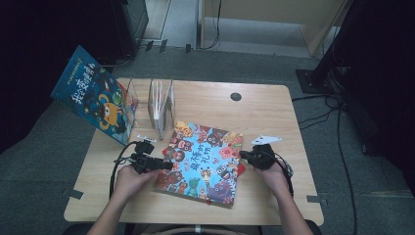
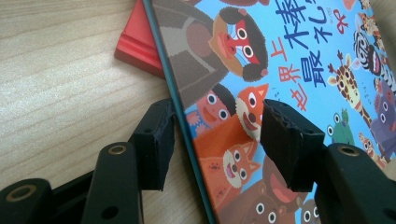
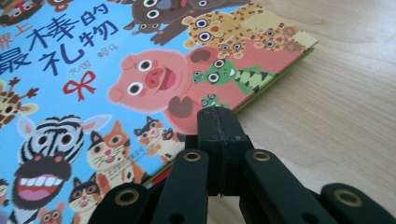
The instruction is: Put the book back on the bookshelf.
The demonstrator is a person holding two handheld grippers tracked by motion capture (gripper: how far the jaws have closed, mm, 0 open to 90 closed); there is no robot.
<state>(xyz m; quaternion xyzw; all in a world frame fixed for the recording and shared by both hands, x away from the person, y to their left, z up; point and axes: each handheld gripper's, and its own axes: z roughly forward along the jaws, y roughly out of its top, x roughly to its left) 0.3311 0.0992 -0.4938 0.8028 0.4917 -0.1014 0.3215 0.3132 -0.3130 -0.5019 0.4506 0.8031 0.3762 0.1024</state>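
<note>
Right now my left tool (image 2: pixel 217 140) gapes astride the picture book's (image 1: pixel 203 159) left edge, while my closed, empty right tool (image 3: pixel 218 123) meets its right edge.

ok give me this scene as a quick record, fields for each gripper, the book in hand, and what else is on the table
left gripper: open, jaws straddling the book's left edge, pads not pressing
right gripper: shut, empty, tips at the book's right edge
animal picture book: flat on the table, cover up
red block: under the book's edge
clear file rack: behind the book, upright
blue book: leaning at the table's left rear corner
table: light wood
</note>
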